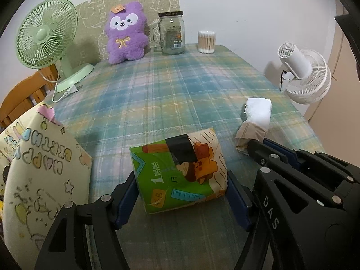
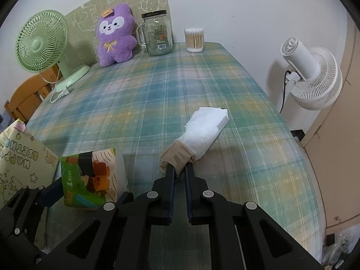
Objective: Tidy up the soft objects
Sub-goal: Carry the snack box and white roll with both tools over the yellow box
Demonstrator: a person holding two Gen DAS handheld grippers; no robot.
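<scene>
- Left wrist view: we see the left gripper (image 1: 182, 193) low in the frame with its jaws spread wide around a green tissue pack (image 1: 180, 171) that lies on the plaid tablecloth (image 1: 168, 94). The blue pads stand at the pack's two sides; whether they press on it we cannot tell.
- At right of centre lies a white pack (image 1: 258, 110) with a beige end, and the right gripper (image 1: 249, 145) comes in from the lower right with its tips pinched on that end.
- A yellow gift bag (image 1: 40, 168) fills the lower left. Along the far edge, upper frame, stand a green fan (image 1: 45, 33), a purple plush (image 1: 127, 33), a glass jar (image 1: 172, 33) and a tub of cotton swabs (image 1: 206, 41).
- Right wrist view: the right gripper (image 2: 180, 168) sits at bottom centre, jaws closed tight on the beige end of the white pack (image 2: 207, 126), which stretches up and right across the cloth.
- The green tissue pack (image 2: 90, 177) is at lower left, between the left gripper's fingers (image 2: 50, 192).
</scene>
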